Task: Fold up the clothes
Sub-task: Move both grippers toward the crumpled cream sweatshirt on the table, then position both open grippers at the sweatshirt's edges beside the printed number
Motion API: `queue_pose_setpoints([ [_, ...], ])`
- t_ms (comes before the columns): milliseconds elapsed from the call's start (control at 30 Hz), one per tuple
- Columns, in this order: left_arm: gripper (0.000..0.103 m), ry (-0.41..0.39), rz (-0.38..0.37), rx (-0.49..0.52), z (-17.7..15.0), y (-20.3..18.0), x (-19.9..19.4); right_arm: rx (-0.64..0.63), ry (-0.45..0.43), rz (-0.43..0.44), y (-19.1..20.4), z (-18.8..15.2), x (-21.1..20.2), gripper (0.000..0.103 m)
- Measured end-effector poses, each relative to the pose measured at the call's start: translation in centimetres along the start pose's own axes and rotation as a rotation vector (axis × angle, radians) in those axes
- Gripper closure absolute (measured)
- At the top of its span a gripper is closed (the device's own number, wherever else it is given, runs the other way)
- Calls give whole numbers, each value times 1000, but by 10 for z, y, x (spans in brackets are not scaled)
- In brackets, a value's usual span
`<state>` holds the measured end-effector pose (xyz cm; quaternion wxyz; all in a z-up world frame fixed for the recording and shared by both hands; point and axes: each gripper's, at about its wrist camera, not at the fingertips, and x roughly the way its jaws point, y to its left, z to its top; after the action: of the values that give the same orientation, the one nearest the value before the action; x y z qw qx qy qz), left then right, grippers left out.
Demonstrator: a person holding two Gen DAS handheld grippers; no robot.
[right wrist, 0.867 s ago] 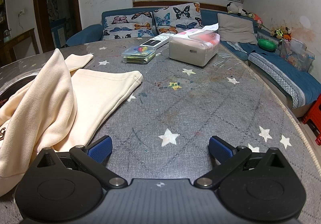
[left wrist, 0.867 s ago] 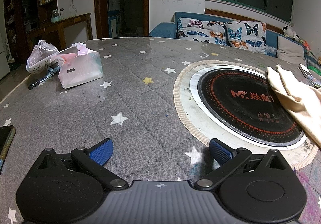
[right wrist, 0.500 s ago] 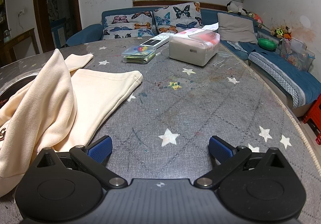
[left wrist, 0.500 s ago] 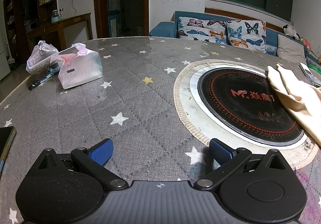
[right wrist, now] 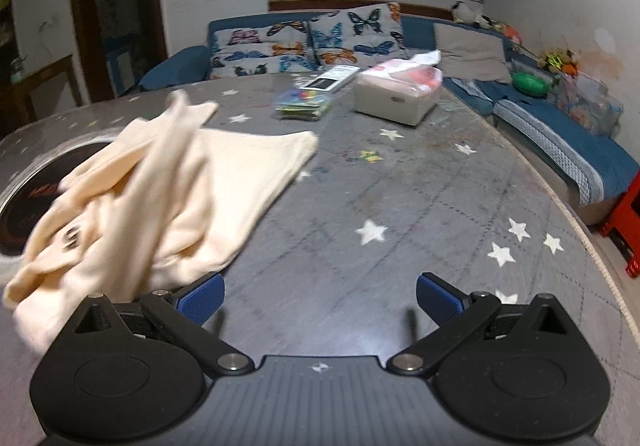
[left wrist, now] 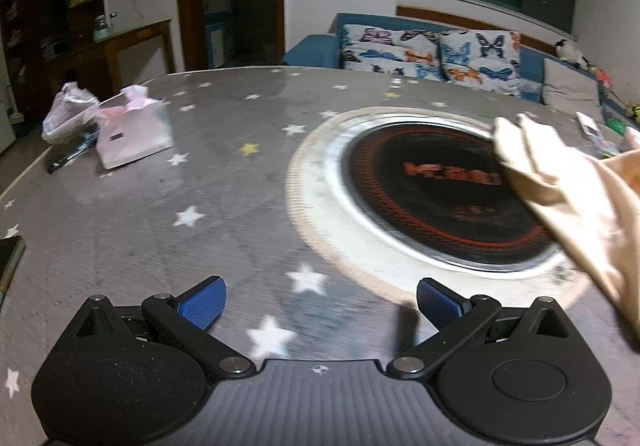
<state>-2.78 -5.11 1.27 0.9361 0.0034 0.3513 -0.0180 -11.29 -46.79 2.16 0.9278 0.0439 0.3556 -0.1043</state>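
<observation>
A cream garment [right wrist: 160, 198] lies crumpled on the grey star-patterned tabletop [right wrist: 380, 206], partly over the black round hotplate [left wrist: 440, 190]. In the left wrist view the same cream garment [left wrist: 576, 198] covers the hotplate's right side. My left gripper [left wrist: 320, 302] hovers open over bare tabletop, left of the garment, with nothing between its blue pads. My right gripper [right wrist: 318, 298] is open too; its left pad [right wrist: 200, 298] sits at the garment's near edge, and I cannot tell whether it touches. Both views are motion-blurred.
A tissue box in a pink bag [left wrist: 132, 130] and a white bag [left wrist: 68, 114] sit far left. A tissue box [right wrist: 400, 94], a remote [right wrist: 332, 78] and a plastic case [right wrist: 304, 104] stand at the back. A dark phone [left wrist: 10, 258] lies at the left edge. Sofa [right wrist: 560, 138] beyond.
Both grippers have risen and tilted downward, so the table looks farther below. The garment now shows more of itself in both views. The jaws stay wide.
</observation>
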Motion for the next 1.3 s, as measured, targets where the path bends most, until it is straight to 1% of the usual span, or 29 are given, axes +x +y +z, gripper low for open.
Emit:
queue_pose_setpoints([
  [200,0,-3,-36,21,-3,-29,-16,-50,4,31,26,-12,-24,0],
  [467,0,-13,-100,60,-10,-61,-33,-52,-3,73,45,-24,-49,0],
  [867,0,-21,-154,112,-14,-93,-48,-50,33,128,69,-41,-56,0],
  [1300,0,-9,-193,159,-21,-115,-56,-59,44,138,77,-47,-62,0],
])
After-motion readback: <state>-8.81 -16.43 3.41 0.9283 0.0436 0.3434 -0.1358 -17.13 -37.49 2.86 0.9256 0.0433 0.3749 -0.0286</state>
